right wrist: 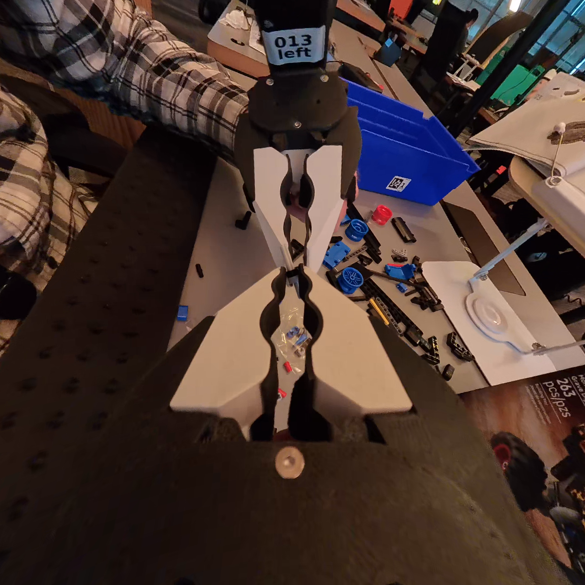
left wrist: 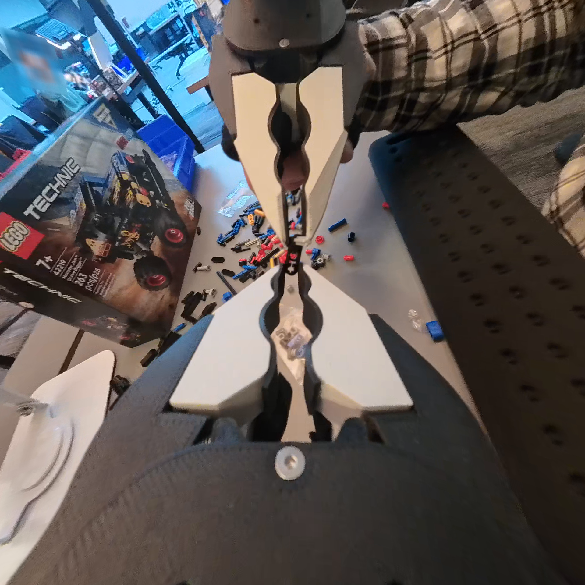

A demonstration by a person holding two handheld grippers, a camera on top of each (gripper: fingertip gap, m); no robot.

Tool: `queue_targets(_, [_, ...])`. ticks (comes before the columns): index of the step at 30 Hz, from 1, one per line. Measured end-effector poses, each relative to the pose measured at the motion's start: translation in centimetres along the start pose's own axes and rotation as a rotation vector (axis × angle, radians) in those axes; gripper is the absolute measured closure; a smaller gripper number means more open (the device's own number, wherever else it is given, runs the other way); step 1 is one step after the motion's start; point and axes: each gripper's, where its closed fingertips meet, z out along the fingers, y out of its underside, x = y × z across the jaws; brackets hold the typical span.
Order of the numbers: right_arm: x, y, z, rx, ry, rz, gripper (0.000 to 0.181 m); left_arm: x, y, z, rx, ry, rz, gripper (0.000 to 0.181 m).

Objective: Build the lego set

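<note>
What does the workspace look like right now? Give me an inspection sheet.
Surface: grey tabletop, with a dark perforated board along one edge.
Job's things: printed cardboard lego box; scattered red, blue and black lego pieces; blue plastic wheel hubs.
Clutter: clear plastic bag of small parts below the tools; blue plastic bin.
Grippers: left tool shut on a small black lego piece; right tool shut on a thin grey lego axle; their tips meet.
Cables: nothing seen.
Surroundings: person's plaid sleeve; more desks behind.
</note>
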Motion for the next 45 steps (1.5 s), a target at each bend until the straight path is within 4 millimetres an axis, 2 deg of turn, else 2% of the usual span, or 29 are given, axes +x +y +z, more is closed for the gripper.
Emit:
queue_targets(4, [0.3,0.2,-0.2,-0.027,0.011,0.014,0.174,-0.2,0.0,0.0,-0.008,-0.015,-0.005,0.176])
queue_targets(7, [0.3,1.5,-0.3,-0.114,0.038,0.014,0.174,-0.2,0.8,0.8,-0.081,-0.060,0.034,0.176])
queue_targets(11, [-0.7,4.5,-1.0,-0.262,0.034,0.044,0.166,0.8,3.1,2.4,-0.227,-0.078,0.138,0.176])
queue_targets(15, [-1.1,5.9,-2.3,-0.297,0.063,0.095,0.166,2.9,4.6,4.6,-0.313,-0.050,0.201,0.176])
queue_targets(21, [-1.3,5.9,-3.3,-0.271,0.118,0.123,0.167,4.3,7.5,5.8,-0.435,-0.019,0.256,0.175])
queue_targets(27, [-1.2,6.3,-4.0,-0.308,0.129,0.108,0.165,4.3,7.5,5.2,-0.429,0.019,0.228,0.168])
queue_targets(34, [0.3,4.8,-4.2,-0.320,0.155,0.064,0.164,4.4,7.8,3.4,-0.461,0.073,0.198,0.153])
queue_targets(36, [1.7,3.7,-4.0,-0.308,0.185,0.056,0.163,3.4,7.7,2.2,-0.482,0.042,0.205,0.152])
queue_targets(38, [4.0,2.5,-3.5,-0.311,0.239,0.025,0.158,1.2,7.0,0.5,-0.497,-0.031,0.207,0.152])
queue_targets(41, [9.6,-0.2,-2.6,-0.299,0.343,-0.030,0.148,-5.4,5.8,-3.6,-0.565,-0.259,0.237,0.155])
queue_targets(45, [19.0,-4.1,-1.2,-0.261,0.433,-0.063,0.140,-14.8,3.8,-10.9,-0.612,-0.523,0.208,0.156])
